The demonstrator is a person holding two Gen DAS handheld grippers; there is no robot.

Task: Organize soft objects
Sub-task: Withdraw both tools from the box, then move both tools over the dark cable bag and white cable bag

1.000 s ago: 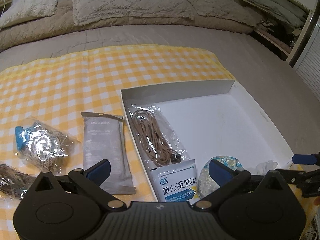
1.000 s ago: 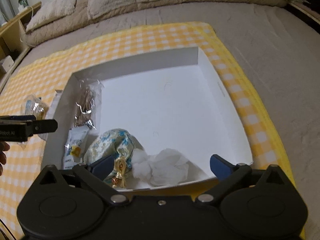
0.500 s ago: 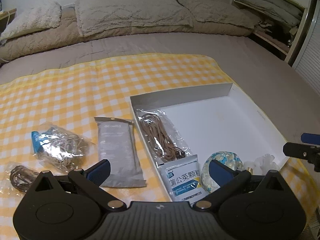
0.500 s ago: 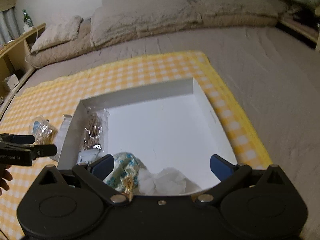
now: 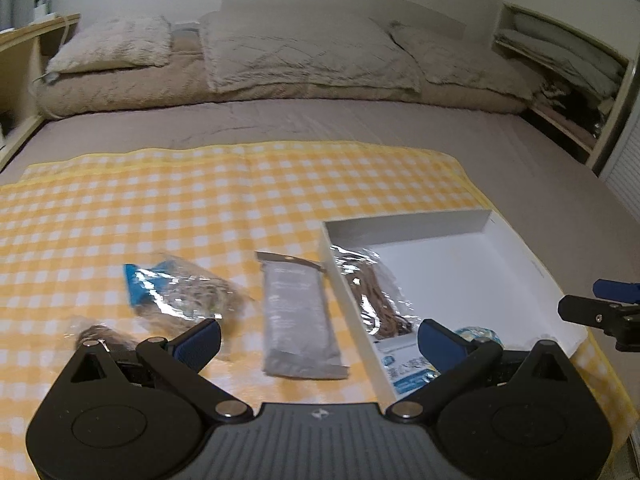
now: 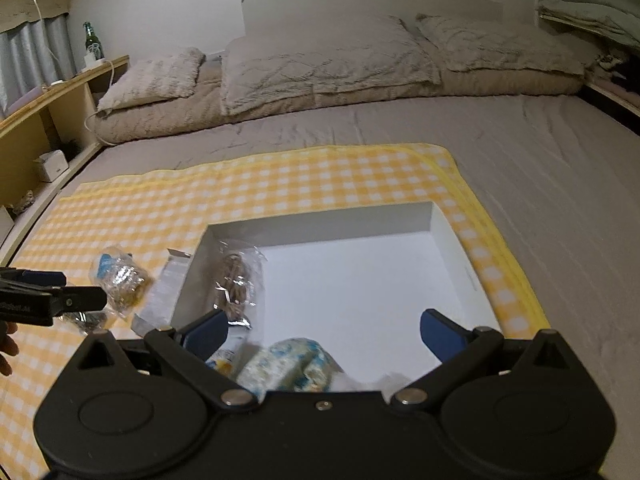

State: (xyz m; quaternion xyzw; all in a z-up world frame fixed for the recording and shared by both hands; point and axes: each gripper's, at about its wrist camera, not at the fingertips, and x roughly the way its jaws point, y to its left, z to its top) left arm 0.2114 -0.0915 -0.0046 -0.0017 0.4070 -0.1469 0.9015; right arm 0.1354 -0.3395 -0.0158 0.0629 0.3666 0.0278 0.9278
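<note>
A white box point(image 5: 524, 264) point(image 6: 448, 236) lies on a yellow checked cloth point(image 5: 200, 200) point(image 6: 280, 176) on the bed. It holds a bag of brown cord point(image 5: 372, 296) point(image 6: 236, 284), a blue-and-white sachet point(image 5: 408, 372), a patterned blue pouch point(image 6: 296, 368) and white fluff point(image 6: 396, 380). Left of the box lie a grey packet point(image 5: 298, 320), a bag with a blue tag point(image 5: 180, 292) point(image 6: 120, 280) and a dark cord bag point(image 5: 100, 336). My left gripper point(image 5: 318, 344) is open and empty above the grey packet. My right gripper point(image 6: 324, 334) is open and empty over the box's near edge.
Beige pillows point(image 5: 304, 52) point(image 6: 320, 64) line the head of the grey bed. A wooden shelf point(image 6: 48, 120) with a green bottle point(image 6: 93, 42) stands at the left. Shelves with folded bedding point(image 5: 568, 60) stand at the right.
Both grippers have pulled back and risen, so the box and bags look smaller and lower in the views. Both stay open and empty. The objects have not moved.
</note>
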